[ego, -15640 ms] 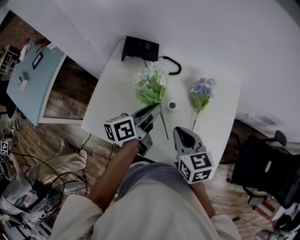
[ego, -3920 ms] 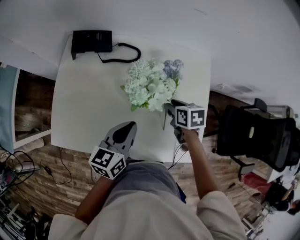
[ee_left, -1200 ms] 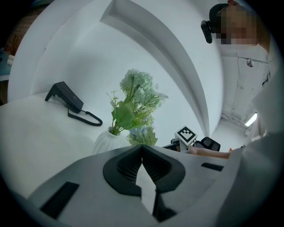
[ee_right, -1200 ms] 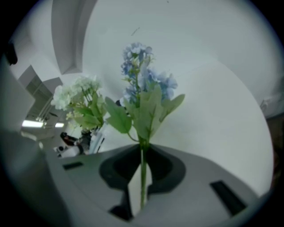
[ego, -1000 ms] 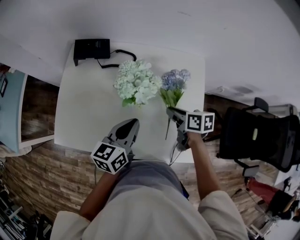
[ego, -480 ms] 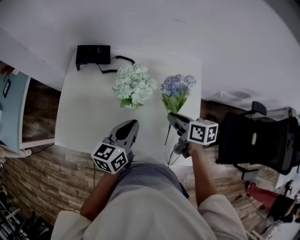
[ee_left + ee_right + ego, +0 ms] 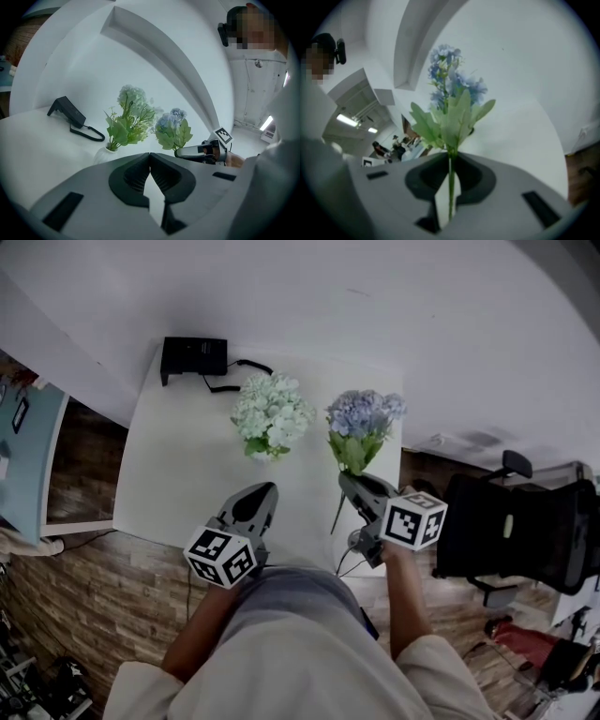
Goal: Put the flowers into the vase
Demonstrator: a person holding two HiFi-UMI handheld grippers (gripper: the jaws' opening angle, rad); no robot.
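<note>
A black corded box (image 7: 192, 354) sits at the white table's (image 7: 178, 474) upper left. Lower centre-left, the left gripper (image 7: 266, 487) has its jaws together, empty. Mid-table, white flowers (image 7: 272, 413) stand in a small vase (image 7: 104, 153). Just right, the right gripper (image 7: 347, 478) clamps the blue flowers' (image 7: 364, 418) stem, blooms upright.

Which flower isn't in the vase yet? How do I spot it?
Look at the white table, near its right edge. The right gripper pinches a flower sprig by its stem. It is blue; the neighbouring bunch is white, in a vase.
</note>
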